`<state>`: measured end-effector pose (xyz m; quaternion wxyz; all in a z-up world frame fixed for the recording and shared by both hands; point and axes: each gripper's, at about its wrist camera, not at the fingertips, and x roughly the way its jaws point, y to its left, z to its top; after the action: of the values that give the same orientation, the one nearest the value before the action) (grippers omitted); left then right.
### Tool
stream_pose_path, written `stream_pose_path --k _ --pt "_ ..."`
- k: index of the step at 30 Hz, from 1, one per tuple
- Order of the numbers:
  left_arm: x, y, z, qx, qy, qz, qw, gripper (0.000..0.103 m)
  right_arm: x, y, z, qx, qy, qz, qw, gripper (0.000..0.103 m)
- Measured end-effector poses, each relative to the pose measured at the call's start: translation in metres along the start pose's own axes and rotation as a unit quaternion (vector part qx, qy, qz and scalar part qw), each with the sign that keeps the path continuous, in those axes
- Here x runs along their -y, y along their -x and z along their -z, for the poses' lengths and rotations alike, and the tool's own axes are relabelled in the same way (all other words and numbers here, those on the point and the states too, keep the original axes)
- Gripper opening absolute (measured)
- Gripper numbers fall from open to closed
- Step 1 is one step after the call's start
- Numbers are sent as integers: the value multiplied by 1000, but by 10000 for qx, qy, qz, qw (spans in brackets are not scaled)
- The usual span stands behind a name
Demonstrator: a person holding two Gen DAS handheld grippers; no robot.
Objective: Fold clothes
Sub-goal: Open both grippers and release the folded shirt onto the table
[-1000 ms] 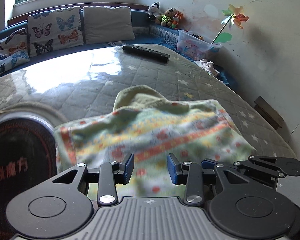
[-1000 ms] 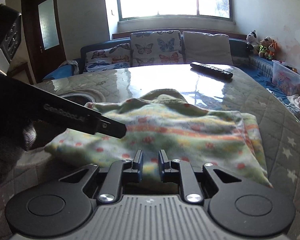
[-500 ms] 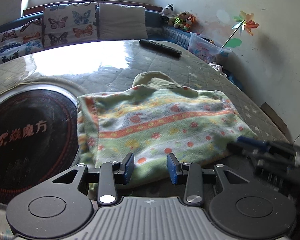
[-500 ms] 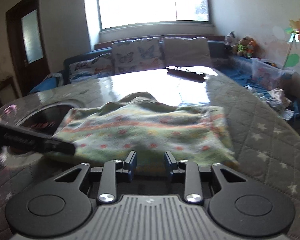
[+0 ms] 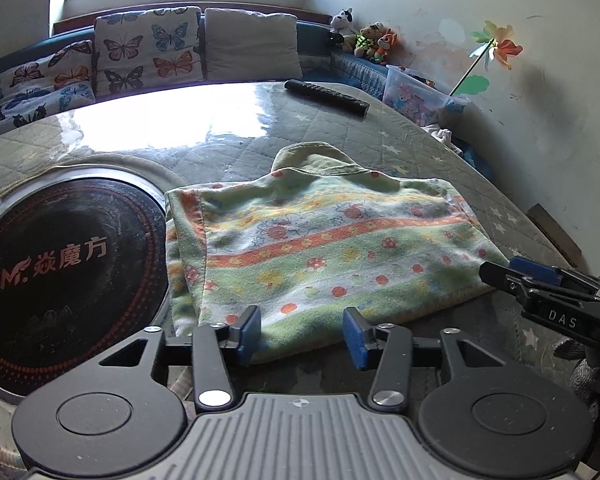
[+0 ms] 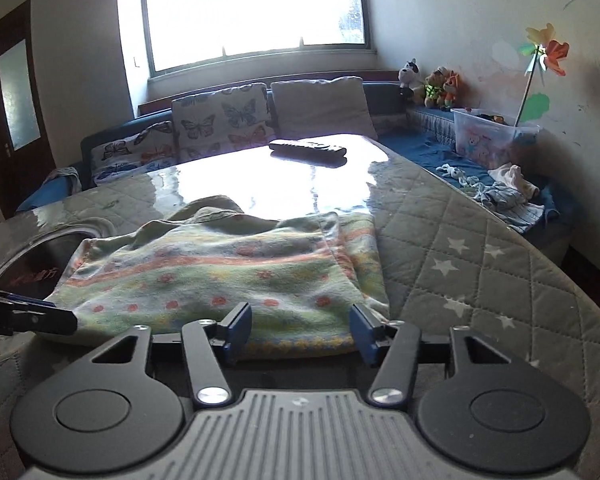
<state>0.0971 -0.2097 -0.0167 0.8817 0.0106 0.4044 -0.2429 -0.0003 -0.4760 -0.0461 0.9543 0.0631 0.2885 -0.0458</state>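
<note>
Cooktop (image 5: 60,264) is set into the tabletop (image 5: 340,128) at far left, with the garment's (image 5: 324,248) left edge just beside its rim. Garment lies folded flat mid-tabletop, collar toward the window. Left gripper (image 5: 302,334) is released, jaws spread at the garment's near hem, holding nothing. Right gripper (image 6: 300,330) is also released, jaws wide at the near-right hem, empty. Remote (image 5: 326,94) lies well beyond, near the far edge.

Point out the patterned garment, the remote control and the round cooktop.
patterned garment (image 5: 324,248), left wrist view: on the orange stripe across its middle.
remote control (image 6: 307,147), right wrist view: on the middle of its black top face.
round cooktop (image 5: 60,280), left wrist view: on the dark glass below the lettering.
</note>
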Motion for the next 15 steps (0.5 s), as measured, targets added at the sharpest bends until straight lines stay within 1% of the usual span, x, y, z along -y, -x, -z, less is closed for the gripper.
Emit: stream_pose_path --k 1,2,5,6,8,9,10,11,12,15 --pt "0 1 1 9 -17 -23 10000 58 -3 1 0 18 51 1 10000 70" --pt "0 2 1 18 -27 -29 10000 59 -6 2 1 32 81 1 10000 75" --pt "1 6 3 46 -59 -49 10000 65 -13 4 1 80 111 -5 9999 86" --pt "1 7 4 57 -70 -57 9999 69 -15 5 2 98 110 -9 9999 87" --pt "2 9 6 74 -95 -60 9999 71 -18 7 3 110 82 -6 9999 91" --pt "2 10 7 84 -110 -65 9999 74 -20 7 4 109 84 6 9999 92" --pt "2 11 8 99 -128 -84 9998 80 -21 8 5 108 91 20 9999 96" --pt "2 13 9 119 -149 -121 9997 83 -23 9 6 106 98 34 9999 100" --pt "2 14 11 139 -168 -156 9996 87 -25 9 7 118 138 63 9998 100" --pt "1 17 14 179 -200 -234 9994 91 -30 12 10 154 248 138 9995 103"
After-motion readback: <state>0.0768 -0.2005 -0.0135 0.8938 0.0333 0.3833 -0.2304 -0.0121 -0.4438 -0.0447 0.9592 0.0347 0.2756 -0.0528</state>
